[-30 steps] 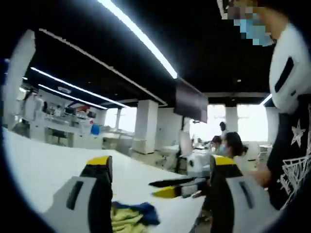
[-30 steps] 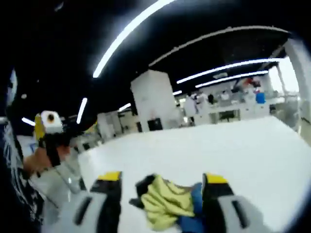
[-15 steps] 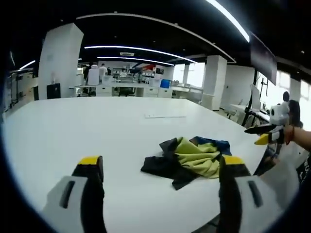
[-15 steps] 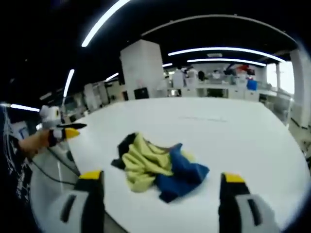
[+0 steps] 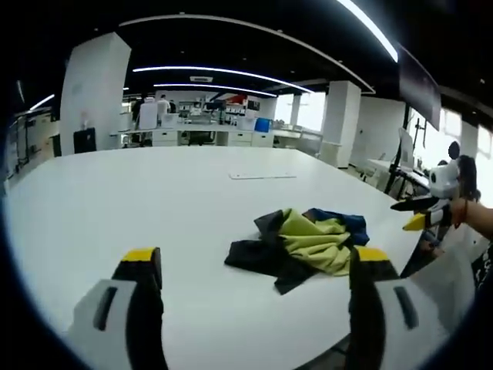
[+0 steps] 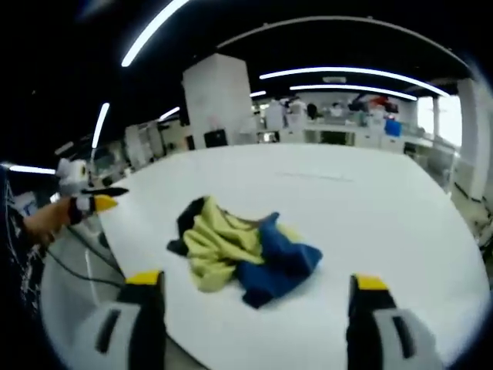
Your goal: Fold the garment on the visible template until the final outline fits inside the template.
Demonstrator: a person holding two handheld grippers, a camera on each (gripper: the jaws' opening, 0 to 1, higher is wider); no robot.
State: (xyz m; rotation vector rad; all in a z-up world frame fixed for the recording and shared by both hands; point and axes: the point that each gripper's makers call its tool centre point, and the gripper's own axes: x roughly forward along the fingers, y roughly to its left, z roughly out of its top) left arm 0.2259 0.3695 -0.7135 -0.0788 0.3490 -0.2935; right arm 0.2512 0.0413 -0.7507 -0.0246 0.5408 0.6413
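A crumpled garment (image 5: 304, 245) of yellow-green, blue and black cloth lies in a heap on the white table (image 5: 115, 200), near its front edge. In the right gripper view the same garment (image 6: 239, 250) sits centre-left, blue part toward the right. My left gripper (image 5: 256, 256) is open and hovers short of the heap, touching nothing. My right gripper (image 6: 256, 279) is open too, held back from the cloth. Faint thin template lines (image 5: 262, 176) mark the table beyond the garment. The right gripper (image 5: 407, 216) shows at the right, off the table's edge. The left gripper (image 6: 115, 197) shows at far left.
The table's curved edge (image 6: 115, 239) runs close to the garment. A cable (image 6: 77, 270) hangs below it by a person's hand (image 6: 42, 220). Far behind stand white pillars (image 5: 92, 92), desks and several people.
A second ago both views pointed up at the room from close to the heap. They have since levelled and backed off. The garment lies as before; both grippers stay open.
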